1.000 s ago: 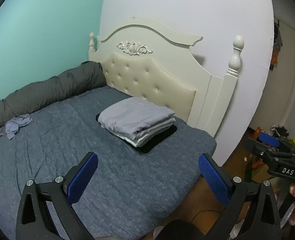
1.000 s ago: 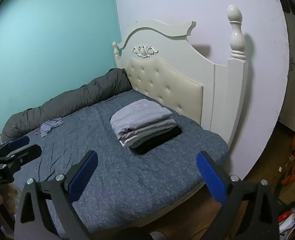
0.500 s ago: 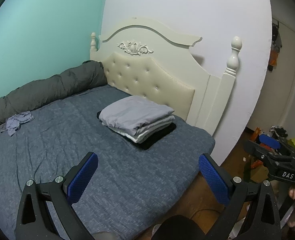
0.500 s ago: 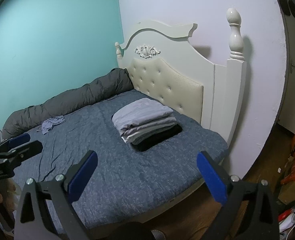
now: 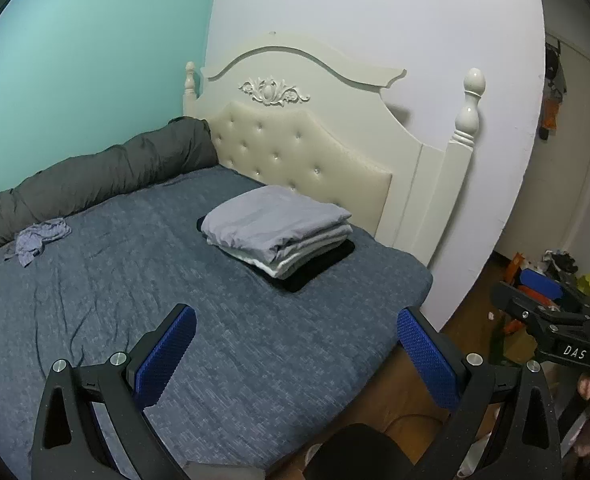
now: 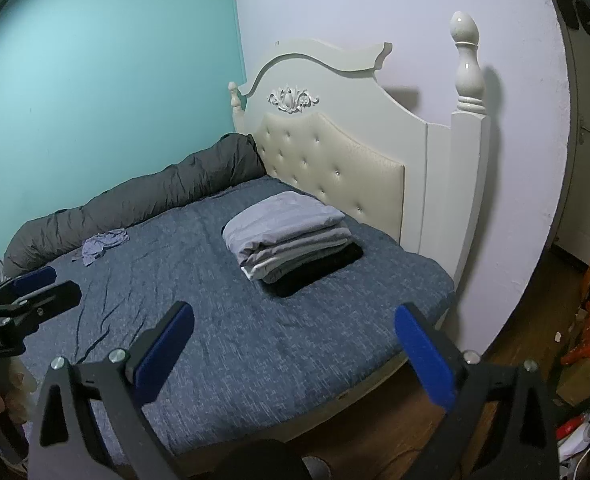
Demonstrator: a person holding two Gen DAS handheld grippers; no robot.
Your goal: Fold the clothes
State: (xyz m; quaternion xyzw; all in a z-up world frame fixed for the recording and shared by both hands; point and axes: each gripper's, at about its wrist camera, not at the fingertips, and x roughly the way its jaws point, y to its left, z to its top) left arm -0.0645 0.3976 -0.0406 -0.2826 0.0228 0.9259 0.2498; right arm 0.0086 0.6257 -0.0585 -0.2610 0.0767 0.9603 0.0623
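Both tools have pulled a little further back from the bed (image 5: pixel 95 280), so the folded stack (image 5: pixel 279 232) looks smaller than one second ago. The left tool (image 5: pixel 295 344) has its jaws spread wide and holds nothing; the right tool (image 6: pixel 295 340) is the same. The stack lies ahead of both tools, near the headboard (image 5: pixel 307 152), and has not moved. Far ahead to the left of the tools, one small crumpled garment (image 5: pixel 39 238) lies beside the rolled grey duvet (image 5: pixel 95 172), unchanged. Probably it is the next piece to fold.
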